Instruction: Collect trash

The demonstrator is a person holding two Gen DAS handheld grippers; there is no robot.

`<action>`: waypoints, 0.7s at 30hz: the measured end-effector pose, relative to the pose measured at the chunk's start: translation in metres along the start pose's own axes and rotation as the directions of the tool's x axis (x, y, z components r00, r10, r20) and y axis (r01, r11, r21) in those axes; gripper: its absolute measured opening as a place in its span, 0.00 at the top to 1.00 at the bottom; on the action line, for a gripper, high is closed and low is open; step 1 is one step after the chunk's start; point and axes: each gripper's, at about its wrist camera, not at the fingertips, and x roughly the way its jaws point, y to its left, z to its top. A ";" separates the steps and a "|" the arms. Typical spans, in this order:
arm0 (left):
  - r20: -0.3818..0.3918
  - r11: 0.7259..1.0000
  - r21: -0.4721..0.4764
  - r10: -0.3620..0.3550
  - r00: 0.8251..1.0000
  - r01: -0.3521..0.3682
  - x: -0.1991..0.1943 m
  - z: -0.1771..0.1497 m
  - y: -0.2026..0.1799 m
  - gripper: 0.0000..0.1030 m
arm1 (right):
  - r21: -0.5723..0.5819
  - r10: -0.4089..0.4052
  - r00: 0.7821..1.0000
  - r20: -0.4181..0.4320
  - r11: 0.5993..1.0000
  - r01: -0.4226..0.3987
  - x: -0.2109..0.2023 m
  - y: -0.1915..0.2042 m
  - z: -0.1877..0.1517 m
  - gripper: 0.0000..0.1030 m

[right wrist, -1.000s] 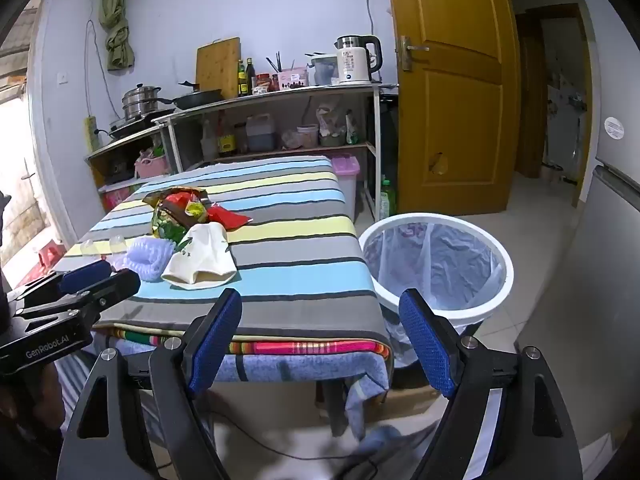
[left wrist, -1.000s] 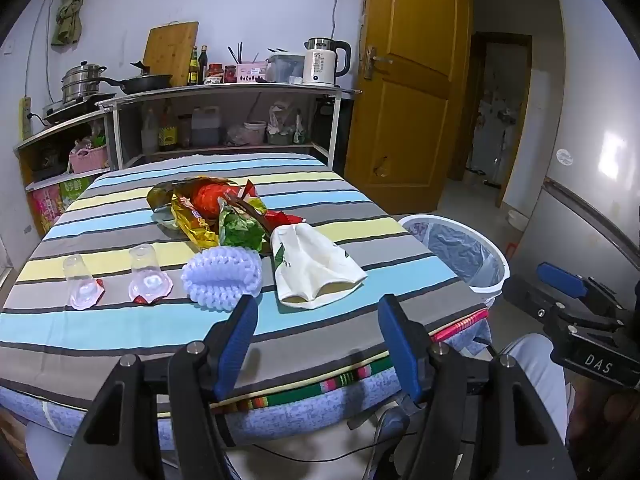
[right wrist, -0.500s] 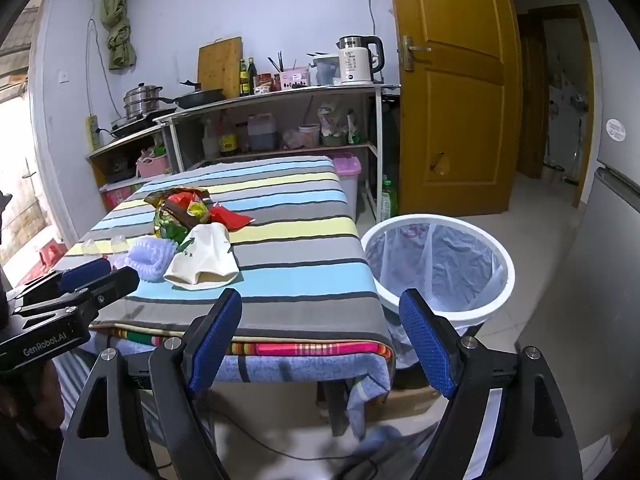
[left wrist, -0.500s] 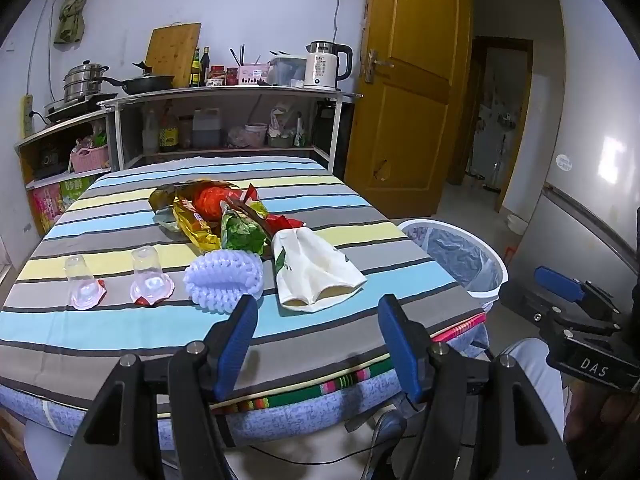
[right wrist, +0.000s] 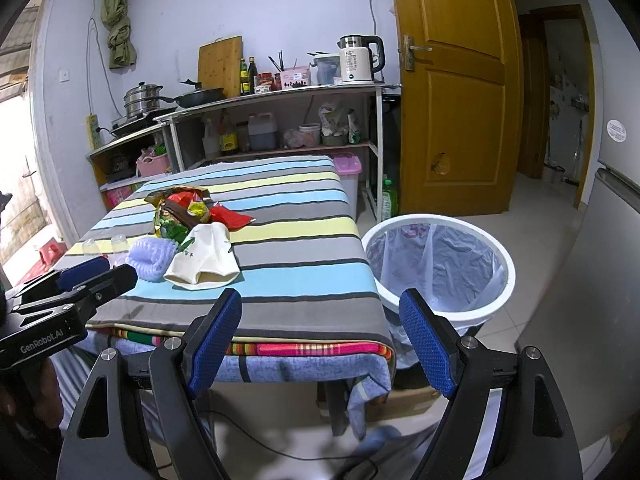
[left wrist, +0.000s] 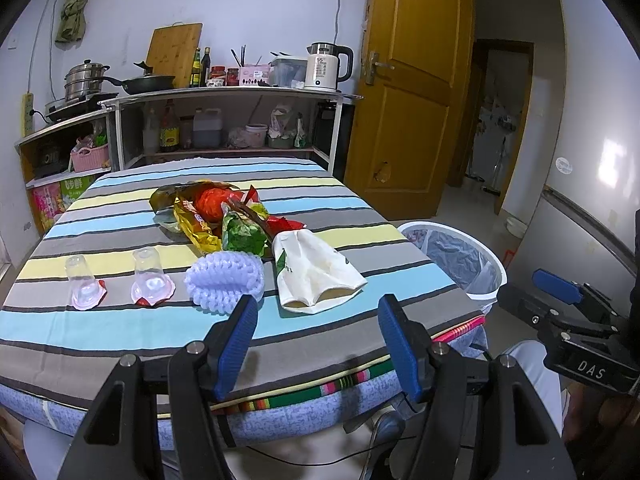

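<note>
Striped cloth covers the surface [left wrist: 120, 320], and the trash on it lies as it did a second ago: nothing has been picked up or shifted. The only change is slight. The left gripper [left wrist: 316, 340] has crept a little closer to the near edge, so the litter sits somewhat larger in its view, while the right gripper [right wrist: 320, 336] has barely moved, holding off the near corner beside the bin. Both sets of jaws stand wide apart and empty.

The trash forms a loose row and heap: two clear plastic cups [left wrist: 82, 282] upside down at the left, a lilac foam fruit net [left wrist: 224, 280] next to them, a cream paper bag [left wrist: 316, 276] just right of the net, and behind these a pile of snack wrappers [left wrist: 216, 216] in gold, green and red. The white waste bin [right wrist: 438, 268], lined with a thin plastic bag, stands on the floor just off the surface's right edge.

So collection has not yet begun; this reads as the approach. The foam net and paper bag lie nearest the left gripper and look like the likeliest first pick.
</note>
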 end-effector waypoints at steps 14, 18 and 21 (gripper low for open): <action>0.004 1.000 -0.001 0.002 1.000 -0.002 -0.001 0.000 0.000 0.37 | -0.001 0.000 1.000 -0.001 1.000 0.000 0.000 0.000 0.000 0.21; 0.005 1.000 -0.002 0.002 1.000 -0.002 -0.001 0.000 0.000 0.37 | -0.002 0.000 1.000 -0.001 1.000 0.000 0.000 -0.001 0.000 0.21; 0.005 1.000 -0.002 0.001 1.000 -0.001 -0.001 0.000 0.000 0.37 | -0.001 0.001 1.000 -0.001 1.000 -0.001 0.000 -0.001 0.001 0.21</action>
